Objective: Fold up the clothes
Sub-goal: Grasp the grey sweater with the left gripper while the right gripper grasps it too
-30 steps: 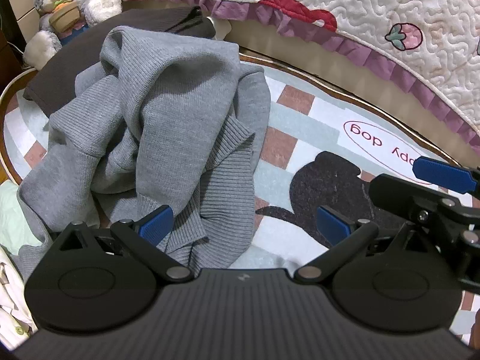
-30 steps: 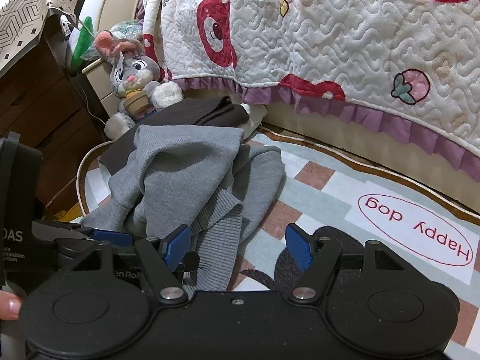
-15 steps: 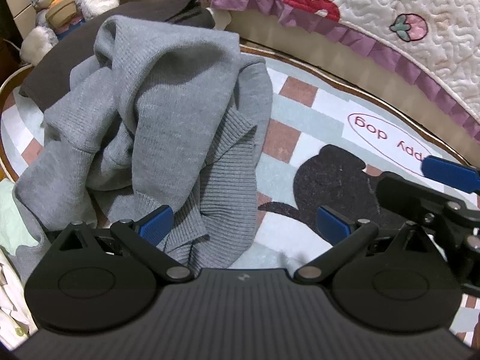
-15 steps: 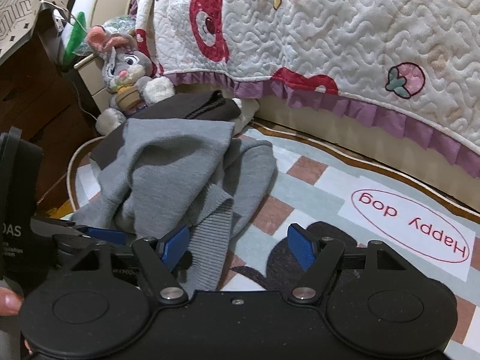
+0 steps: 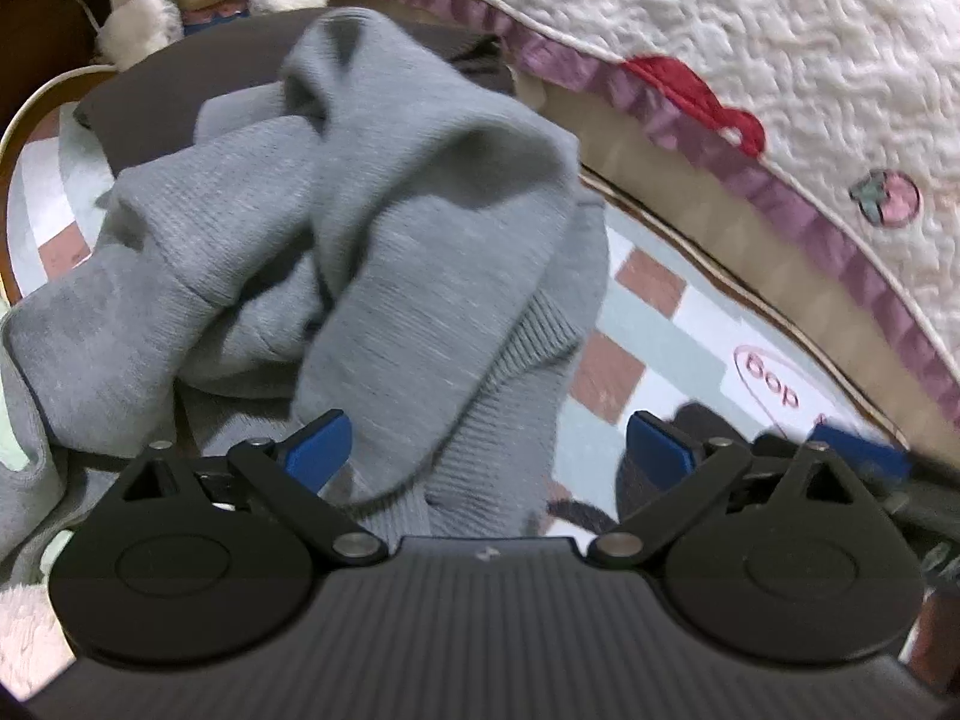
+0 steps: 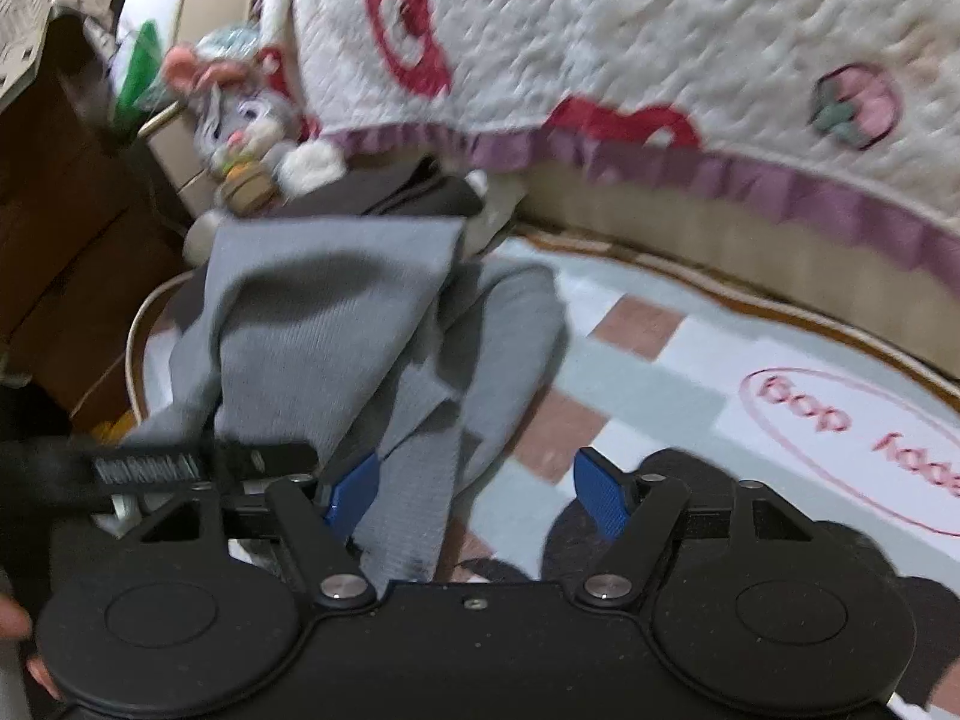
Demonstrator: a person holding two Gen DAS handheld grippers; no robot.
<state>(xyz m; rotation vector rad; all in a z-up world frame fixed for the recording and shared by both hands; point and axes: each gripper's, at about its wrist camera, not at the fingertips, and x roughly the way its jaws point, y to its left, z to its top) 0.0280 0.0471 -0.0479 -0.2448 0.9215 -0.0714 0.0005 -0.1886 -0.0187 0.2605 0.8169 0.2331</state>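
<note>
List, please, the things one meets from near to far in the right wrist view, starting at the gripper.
right gripper → grey sweater → dark garment → plush rabbit

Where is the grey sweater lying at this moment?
In both wrist views the grey sweater lies crumpled on the patterned rug, left of centre, in front of the plush rabbit and the quilted bedspread.

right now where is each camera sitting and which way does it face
Left wrist: on the left gripper, facing down at the grey sweater on the rug; its own open blue fingers show, closing slightly, ribbed hem between them.
Right wrist: on the right gripper, same downward slant; a fingertip shows at the left edge.
Shared: sweater, rug, quilt, plush rabbit.
</note>
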